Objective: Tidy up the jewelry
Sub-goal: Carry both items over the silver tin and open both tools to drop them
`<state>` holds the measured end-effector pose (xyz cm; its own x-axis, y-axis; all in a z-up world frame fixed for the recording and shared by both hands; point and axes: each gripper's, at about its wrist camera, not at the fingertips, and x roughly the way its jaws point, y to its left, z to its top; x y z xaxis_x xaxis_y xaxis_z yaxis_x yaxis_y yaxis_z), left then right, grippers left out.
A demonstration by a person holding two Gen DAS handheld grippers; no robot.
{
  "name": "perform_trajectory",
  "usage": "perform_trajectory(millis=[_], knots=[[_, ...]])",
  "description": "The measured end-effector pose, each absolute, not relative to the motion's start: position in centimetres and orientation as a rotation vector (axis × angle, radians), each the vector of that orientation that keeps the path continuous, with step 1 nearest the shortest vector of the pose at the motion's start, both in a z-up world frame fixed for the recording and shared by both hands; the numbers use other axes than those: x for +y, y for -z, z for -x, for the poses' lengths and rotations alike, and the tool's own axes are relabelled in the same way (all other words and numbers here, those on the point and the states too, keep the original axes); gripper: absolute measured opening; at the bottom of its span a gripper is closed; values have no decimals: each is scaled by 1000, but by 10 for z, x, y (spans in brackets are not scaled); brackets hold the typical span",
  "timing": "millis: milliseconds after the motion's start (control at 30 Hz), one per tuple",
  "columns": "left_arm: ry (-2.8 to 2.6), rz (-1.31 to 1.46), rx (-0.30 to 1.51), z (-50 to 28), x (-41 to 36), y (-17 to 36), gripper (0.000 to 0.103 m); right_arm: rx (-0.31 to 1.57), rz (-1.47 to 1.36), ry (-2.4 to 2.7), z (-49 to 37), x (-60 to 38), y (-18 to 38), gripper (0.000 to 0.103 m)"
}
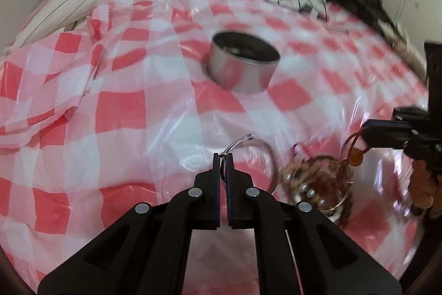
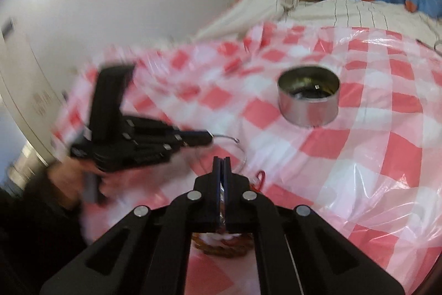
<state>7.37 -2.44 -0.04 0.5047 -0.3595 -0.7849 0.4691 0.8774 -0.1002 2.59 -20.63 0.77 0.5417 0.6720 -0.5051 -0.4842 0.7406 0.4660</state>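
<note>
The black two-finger left gripper point(image 1: 223, 156) points steeply down toward the red-and-white checked plastic cloth point(image 1: 132, 107), its jaws closed together on a thin silver wire hoop point(image 1: 250, 141) pinched at the fingertips; in the right wrist view the same gripper point(image 2: 208, 136) reaches in from the left above that cloth, blurred, with the person's hand point(image 2: 66, 173) wrapped around its handle and a dark sleeve behind it; the black two-finger right gripper point(image 2: 222, 159) tilts more gently down over the cloth, jaws pressed together; seen from the left wrist it point(image 1: 366, 129) enters from the right edge, fingertips closed on a brown loop point(image 1: 352, 145).
</note>
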Motion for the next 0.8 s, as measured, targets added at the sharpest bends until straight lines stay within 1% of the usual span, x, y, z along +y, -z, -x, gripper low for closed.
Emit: perform_trajectory(millis=[200, 467, 633, 800], knots=[[562, 4, 818, -73, -12, -21, 3, 566, -528, -800, -22, -238, -29, 2], [616, 17, 773, -73, -24, -32, 3, 609, -462, -659, -28, -240, -26, 2], [638, 74, 733, -93, -38, -45, 3, 628, -460, -537, -41, -249, -17, 2], [658, 74, 720, -115, -61, -49, 3, 604, -447, -477, -58, -255, -25, 2]])
